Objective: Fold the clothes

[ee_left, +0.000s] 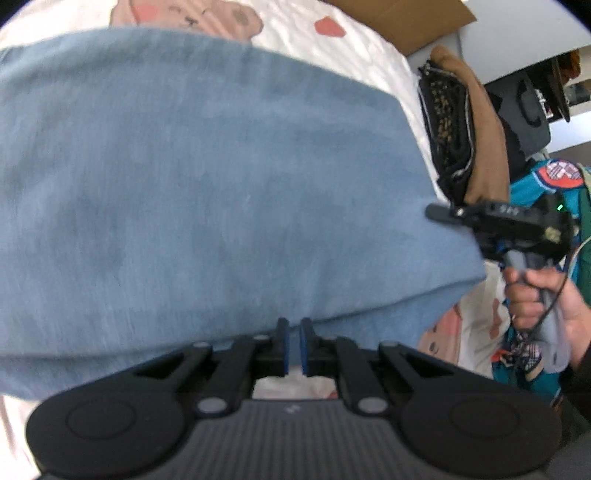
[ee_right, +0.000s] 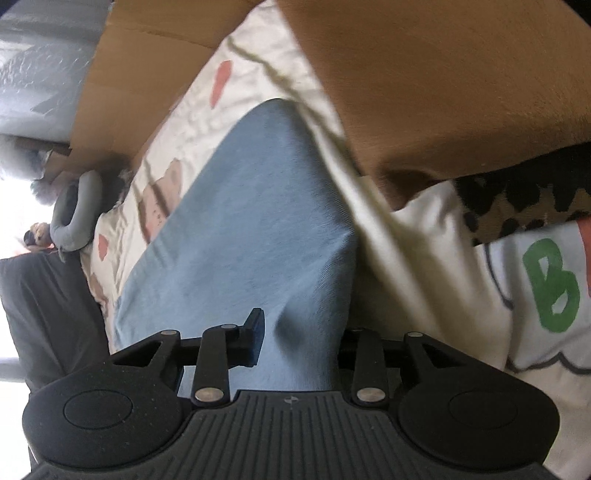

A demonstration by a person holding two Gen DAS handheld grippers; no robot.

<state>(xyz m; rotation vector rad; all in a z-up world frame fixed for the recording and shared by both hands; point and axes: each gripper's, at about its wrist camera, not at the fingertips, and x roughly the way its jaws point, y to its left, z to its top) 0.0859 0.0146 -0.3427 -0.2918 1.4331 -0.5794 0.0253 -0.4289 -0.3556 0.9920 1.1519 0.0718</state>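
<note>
A light blue garment lies across a white bed sheet printed with bears and hearts. My left gripper sits at the garment's near edge, its blue pads almost together on the hem. My right gripper shows in the left wrist view at the cloth's right corner, held by a hand. In the right wrist view the blue garment runs down between the right gripper's spread jaws. One of its fingers shows and the other is hidden under the cloth.
A stack of dark, leopard-print and brown clothes lies right of the garment, with a cardboard box behind. A brown cloth, a white garment with a green letter B and a grey neck pillow are nearby.
</note>
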